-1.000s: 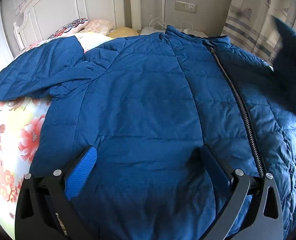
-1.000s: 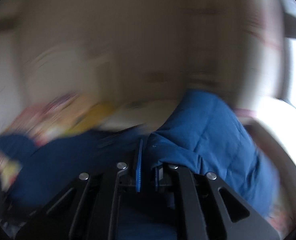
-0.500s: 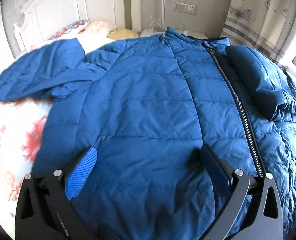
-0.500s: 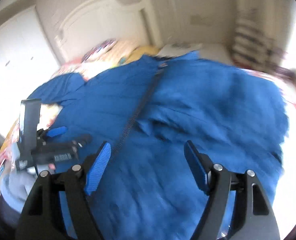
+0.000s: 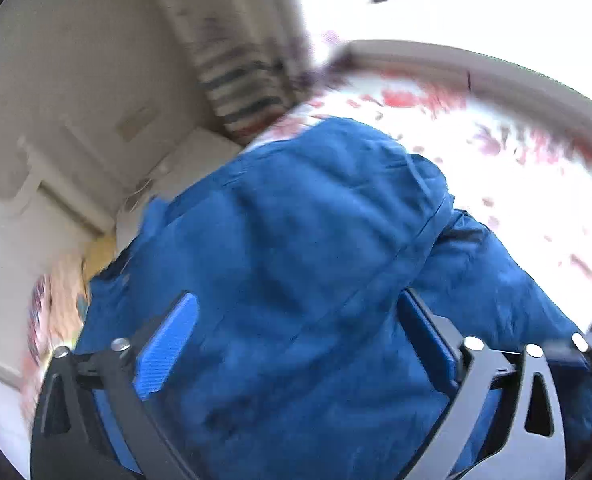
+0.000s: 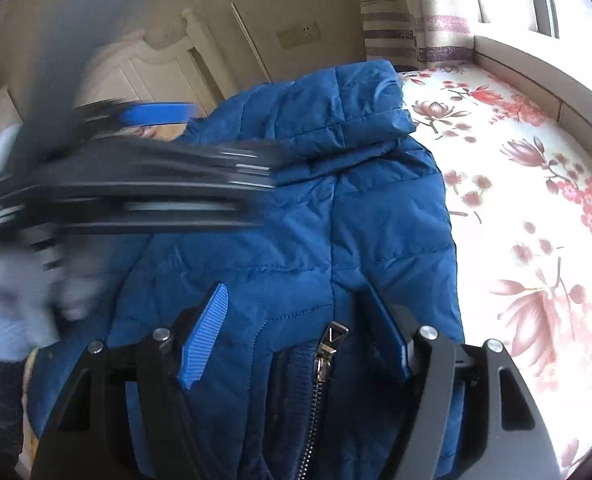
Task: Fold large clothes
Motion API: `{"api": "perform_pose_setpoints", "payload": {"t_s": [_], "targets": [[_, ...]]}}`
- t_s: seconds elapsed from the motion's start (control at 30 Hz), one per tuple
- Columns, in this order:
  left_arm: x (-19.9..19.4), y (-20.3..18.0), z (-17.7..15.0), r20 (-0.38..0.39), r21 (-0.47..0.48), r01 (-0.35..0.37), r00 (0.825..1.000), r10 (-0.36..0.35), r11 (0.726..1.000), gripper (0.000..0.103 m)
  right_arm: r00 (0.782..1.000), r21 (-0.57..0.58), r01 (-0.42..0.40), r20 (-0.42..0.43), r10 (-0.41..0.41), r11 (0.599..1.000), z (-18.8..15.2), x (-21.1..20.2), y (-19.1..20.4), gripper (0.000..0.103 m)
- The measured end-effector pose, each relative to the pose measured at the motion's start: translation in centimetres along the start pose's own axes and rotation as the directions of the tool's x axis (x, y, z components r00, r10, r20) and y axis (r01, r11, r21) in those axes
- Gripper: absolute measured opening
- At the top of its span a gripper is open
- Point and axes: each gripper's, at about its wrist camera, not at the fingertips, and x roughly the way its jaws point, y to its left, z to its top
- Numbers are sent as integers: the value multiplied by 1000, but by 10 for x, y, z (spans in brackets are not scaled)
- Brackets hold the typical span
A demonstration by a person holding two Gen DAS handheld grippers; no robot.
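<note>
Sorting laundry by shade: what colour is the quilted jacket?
Deep blue jacket, with a dark zipper; clearest in the right wrist view.

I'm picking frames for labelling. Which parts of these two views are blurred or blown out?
Left wrist view: whole frame motion-smeared, blue jacket soft, floral sheet and window glare washed white. Right wrist view: jacket and zipper pull sharp, only the left gripper crossing is streaked, sheet bright toward the window.
</note>
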Motion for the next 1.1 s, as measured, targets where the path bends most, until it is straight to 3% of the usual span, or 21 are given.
{"api": "perform_pose_setpoints", "payload": {"t_s": [0.03, 0.07, 0.13, 0.2, 0.23, 0.27, 0.3, 0.37, 0.4, 0.43, 0.47, 0.5, 0.57, 0.6, 0.63, 0.67, 0.8, 0.9, 1.0, 1.07, 1.1], "targets": [[12, -6, 6, -21, 17, 3, 1000, -2, 1000, 68, 1000, 9, -10, 5, 10, 1000, 2, 4, -2, 69], [18, -6, 9, -27, 0, 17, 999, -17, 1000, 62, 1000, 19, -18, 12, 17, 1000, 1, 4, -3, 69], [8, 5, 7, 43, -98, 106, 994, -102, 990, 33, 999, 26, -26, 20, 25, 999, 1, 3, -5, 69], [-18, 32, -2, 150, -214, 192, 975, -162, 958, 26, 999, 32, -27, 28, 26, 999, 0, 1, -6, 69], [-31, 49, -11, 205, -277, 252, 958, -199, 927, 24, 999, 35, -31, 33, 29, 999, 0, 0, -7, 69], [-46, 73, -27, 282, -362, 346, 926, -252, 866, 24, 999, 37, -35, 36, 33, 999, -1, 2, -7, 69], [-54, 87, -39, 325, -410, 391, 907, -269, 824, 24, 999, 41, -39, 37, 38, 998, -2, 2, -7, 69], [-70, 139, -86, 433, -559, 477, 866, -252, 678, 24, 998, 45, -43, 37, 41, 998, -3, 2, -9, 69], [-74, 169, -120, 478, -637, 511, 849, -225, 577, 24, 998, 44, -43, 38, 42, 998, -3, 1, -8, 69], [-74, 183, -139, 493, -674, 523, 844, -210, 521, 24, 998, 44, -44, 40, 42, 998, -3, 1, -7, 69], [-70, 208, -179, 501, -740, 525, 847, -176, 420, 25, 998, 44, -45, 41, 43, 998, -3, 1, -6, 69], [-67, 218, -198, 492, -771, 513, 856, -158, 378, 25, 998, 45, -46, 40, 45, 998, -3, 1, -9, 69], [-55, 239, -254, 413, -861, 430, 903, -121, 272, 29, 998, 45, -48, 38, 46, 998, -3, 3, -14, 69], [-49, 244, -276, 397, -880, 417, 909, -129, 229, 40, 998, 44, -46, 37, 45, 998, -4, 3, -13, 69], [-46, 246, -289, 395, -887, 415, 909, -133, 202, 59, 998, 43, -44, 35, 43, 998, -3, 4, -13, 69], [-44, 248, -301, 400, -891, 419, 907, -130, 176, 63, 999, 41, -42, 33, 40, 998, -3, 3, -13, 69], [-30, 255, -319, 419, -894, 436, 895, -154, 103, 64, 999, 36, -26, 22, 26, 999, -4, 4, -10, 69], [-24, 257, -315, 400, -908, 413, 904, -150, 70, 64, 1000, 33, -17, 18, 16, 999, -4, 5, -8, 69], [-15, 268, -311, 400, -914, 405, 905, -147, 7, 64, 1000, 29, -6, 18, 5, 1000, -4, 5, -6, 69], [-10, 274, -306, 445, -895, 444, 884, -145, -42, 64, 1000, 25, 2, 15, -2, 1000, -5, 6, -4, 69], [-6, 279, -305, 497, -868, 490, 855, -149, -84, 64, 1000, 23, 8, 13, -8, 1000, -5, 7, -3, 69]]}}
